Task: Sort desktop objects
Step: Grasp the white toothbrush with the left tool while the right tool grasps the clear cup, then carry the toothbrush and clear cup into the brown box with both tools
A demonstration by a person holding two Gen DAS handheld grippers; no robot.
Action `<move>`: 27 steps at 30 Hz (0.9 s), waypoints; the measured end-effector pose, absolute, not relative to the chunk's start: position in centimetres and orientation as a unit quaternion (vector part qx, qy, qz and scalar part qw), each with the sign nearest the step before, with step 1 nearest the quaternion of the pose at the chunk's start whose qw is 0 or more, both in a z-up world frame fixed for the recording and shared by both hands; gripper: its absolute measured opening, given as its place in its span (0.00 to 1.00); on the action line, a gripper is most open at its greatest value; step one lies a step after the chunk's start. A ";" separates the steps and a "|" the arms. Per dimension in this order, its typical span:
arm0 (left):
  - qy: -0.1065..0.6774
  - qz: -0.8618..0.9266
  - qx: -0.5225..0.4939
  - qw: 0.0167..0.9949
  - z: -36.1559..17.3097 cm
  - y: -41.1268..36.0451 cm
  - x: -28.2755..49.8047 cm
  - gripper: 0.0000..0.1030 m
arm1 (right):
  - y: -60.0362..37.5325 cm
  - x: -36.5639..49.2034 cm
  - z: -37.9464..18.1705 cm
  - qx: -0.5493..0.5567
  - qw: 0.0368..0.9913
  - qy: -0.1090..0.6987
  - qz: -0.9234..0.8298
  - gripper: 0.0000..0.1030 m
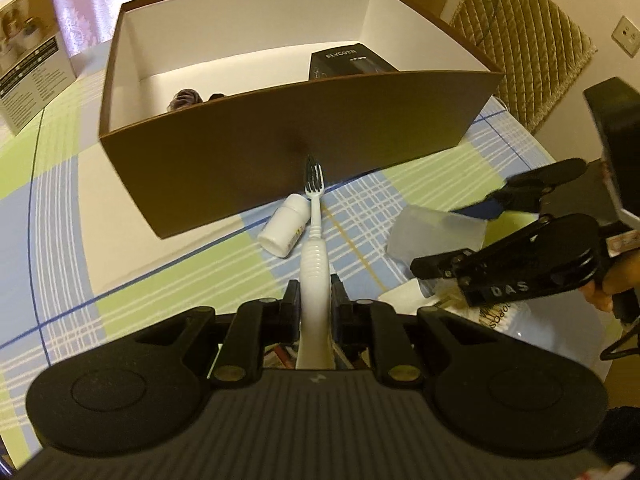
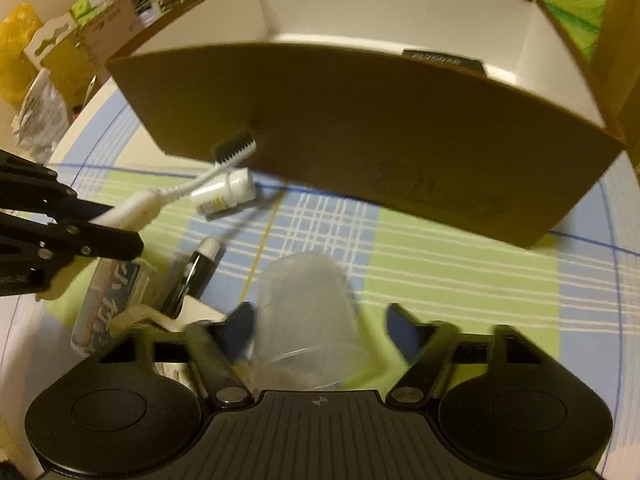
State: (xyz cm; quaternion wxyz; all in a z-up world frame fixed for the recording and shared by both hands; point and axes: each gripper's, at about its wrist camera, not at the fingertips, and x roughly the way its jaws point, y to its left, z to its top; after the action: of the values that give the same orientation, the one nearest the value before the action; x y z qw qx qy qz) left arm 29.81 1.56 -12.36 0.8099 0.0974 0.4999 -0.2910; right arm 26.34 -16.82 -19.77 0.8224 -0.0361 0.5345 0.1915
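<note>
My left gripper (image 1: 316, 288) is shut on the handle of a white toothbrush (image 1: 315, 248), whose dark bristle head points at the near wall of the brown box (image 1: 248, 152). A white pill bottle (image 1: 284, 226) lies just left of the brush. My right gripper (image 2: 320, 320) is open, its fingers astride a translucent plastic cup (image 2: 304, 300) lying on the tablecloth; the right finger stands apart from it. In the right wrist view the toothbrush (image 2: 136, 208) sticks out of the left gripper (image 2: 120, 232), above the pill bottle (image 2: 224, 196). The right gripper (image 1: 438, 240) and cup (image 1: 432, 232) also appear in the left wrist view.
Inside the box (image 2: 380, 128) sit a black carton (image 1: 348, 62) and a dark round item (image 1: 186, 100). A black tube with a white cap (image 2: 200, 268) and a swab pack (image 2: 108, 300) lie near the cup. A printed carton (image 1: 28, 64) stands left, a cushioned chair (image 1: 520, 40) right.
</note>
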 end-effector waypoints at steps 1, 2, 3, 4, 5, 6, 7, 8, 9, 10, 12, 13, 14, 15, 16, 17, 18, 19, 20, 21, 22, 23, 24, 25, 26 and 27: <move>0.499 -0.290 0.095 0.811 -12.3 1.7 29.6 0.11 | -16.9 26.3 -19.8 -0.037 0.821 0.536 0.195 0.48; 0.499 -0.289 0.093 0.812 -12.1 1.8 29.5 0.11 | -16.9 26.2 -19.8 -0.038 0.821 0.535 0.198 0.48; 0.497 -0.289 0.090 0.813 -12.0 1.9 29.4 0.11 | -17.0 26.1 -19.7 -0.039 0.821 0.533 0.202 0.48; 0.496 -0.288 0.088 0.814 -11.8 2.0 29.3 0.11 | -17.1 25.9 -19.5 -0.036 0.822 0.531 0.203 0.48; 0.494 -0.288 0.085 0.816 -11.6 2.1 29.2 0.11 | -17.3 25.7 -19.3 -0.031 0.824 0.528 0.203 0.48; 0.491 -0.288 0.083 0.818 -11.4 2.2 29.0 0.11 | -17.5 25.6 -19.0 -0.027 0.827 0.524 0.201 0.48; 0.488 -0.288 0.080 0.820 -11.0 2.3 28.9 0.11 | -17.6 25.3 -18.6 -0.024 0.830 0.520 0.200 0.48; 0.484 -0.288 0.077 0.822 -10.7 2.3 28.8 0.11 | -17.8 25.3 -18.1 -0.020 0.833 0.515 0.199 0.48; 0.480 -0.289 0.075 0.825 -10.3 2.4 28.7 0.11 | -18.0 25.1 -17.6 -0.016 0.837 0.509 0.199 0.48; 0.476 -0.289 0.072 0.828 -9.9 2.5 28.7 0.11 | -18.2 24.9 -17.0 -0.013 0.841 0.503 0.198 0.48; 0.466 -0.289 0.066 0.834 -9.0 2.6 28.7 0.11 | -18.6 24.6 -15.6 -0.008 0.849 0.490 0.198 0.48; 0.460 -0.289 0.063 0.837 -8.5 2.6 28.8 0.11 | -18.7 24.5 -14.9 -0.005 0.853 0.483 0.198 0.48; 0.455 -0.290 0.060 0.840 -8.0 2.7 28.9 0.11 | -18.8 24.5 -14.2 -0.001 0.856 0.477 0.200 0.48; 0.451 -0.293 0.057 0.841 -7.6 2.7 29.1 0.11 | -18.9 24.4 -13.5 0.002 0.860 0.469 0.203 0.48; 0.448 -0.296 0.053 0.842 -7.1 2.7 29.2 0.11 | -19.0 24.4 -12.7 0.005 0.863 0.461 0.205 0.48; 0.444 -0.301 0.048 0.842 -6.6 2.7 29.3 0.12 | -19.0 24.4 -12.0 0.007 0.867 0.454 0.208 0.48; 0.440 -0.304 0.048 0.844 -6.3 2.7 29.4 0.12 | -19.0 24.4 -11.3 0.009 0.869 0.447 0.212 0.48; 0.438 -0.307 0.048 0.844 -5.9 2.6 29.4 0.12 | -18.9 24.5 -10.6 0.011 0.871 0.441 0.216 0.48; 0.435 -0.312 0.047 0.844 -5.6 2.5 29.4 0.12 | -18.9 24.6 -10.0 0.013 0.874 0.434 0.220 0.48; 0.432 -0.315 0.046 0.844 -5.4 2.5 29.4 0.12 | -18.9 24.6 -9.4 0.015 0.876 0.427 0.223 0.48; 0.430 -0.316 0.046 0.845 -5.1 2.6 29.3 0.12 | -18.9 24.6 -8.8 0.018 0.879 0.420 0.225 0.48; 0.426 -0.316 0.048 0.846 -4.9 2.7 29.3 0.12 | -19.0 24.7 -8.3 0.021 0.881 0.416 0.227 0.48; 0.424 -0.315 0.047 0.848 -4.6 2.8 29.2 0.12 | -19.1 24.7 -7.9 0.025 0.882 0.412 0.227 0.48; 0.421 -0.314 0.045 0.850 -4.4 3.0 29.2 0.12 | -19.1 24.8 -7.6 0.028 0.884 0.408 0.228 0.48; 0.418 -0.312 0.041 0.852 -4.1 3.2 29.3 0.12 | -19.2 24.8 -7.3 0.030 0.885 0.405 0.228 0.48; 0.415 -0.310 0.037 0.855 -3.8 3.5 29.4 0.12 | -19.2 24.9 -7.1 0.032 0.886 0.402 0.227 0.48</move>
State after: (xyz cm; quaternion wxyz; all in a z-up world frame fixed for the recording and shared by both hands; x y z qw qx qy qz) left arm 29.40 3.48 -3.78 0.8547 0.0366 0.4145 -0.3105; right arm 24.93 -19.18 -7.07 0.8864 0.0324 0.4021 0.2271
